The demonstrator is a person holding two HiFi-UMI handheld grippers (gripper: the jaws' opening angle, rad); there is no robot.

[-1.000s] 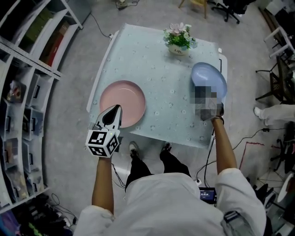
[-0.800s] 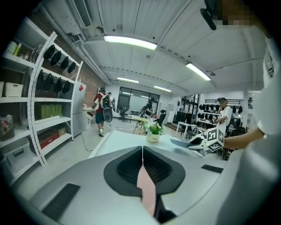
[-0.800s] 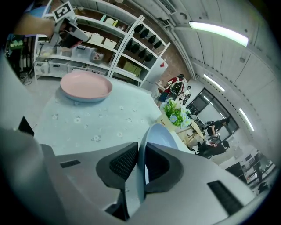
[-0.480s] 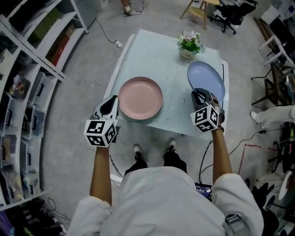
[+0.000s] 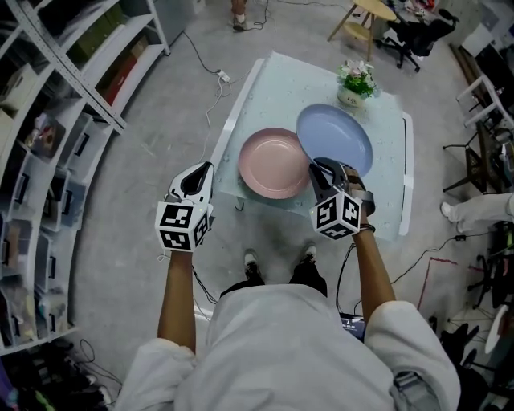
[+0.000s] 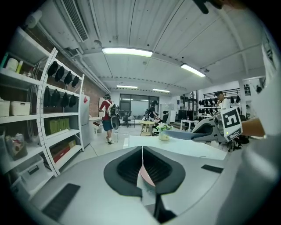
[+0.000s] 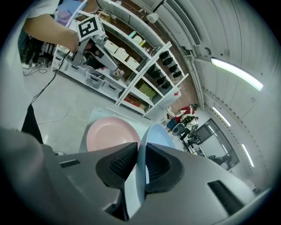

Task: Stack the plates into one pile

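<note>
A pink plate (image 5: 273, 164) lies flat at the near edge of the pale tablecloth table (image 5: 273, 88). My right gripper (image 5: 320, 164) is shut on the near rim of a blue plate (image 5: 336, 138), which is lifted and tilted, its left edge over the pink plate's right rim. In the right gripper view the blue plate (image 7: 156, 134) runs up from between the jaws of the right gripper (image 7: 139, 146), with the pink plate (image 7: 109, 134) to its left. My left gripper (image 5: 206, 168) is shut and empty, off the table's left side, over the floor. Its jaws (image 6: 142, 147) meet with nothing held.
A potted flower (image 5: 356, 82) stands at the table's far side. White shelving (image 5: 48, 136) runs along the left. A wooden stool (image 5: 361, 16) and office chairs stand beyond the table. Cables lie on the floor. People stand in the background of the gripper views.
The right gripper has carried the blue plate leftward and up until it overlaps the pink plate. The left gripper has drawn away from the pink plate to the table's left side.
</note>
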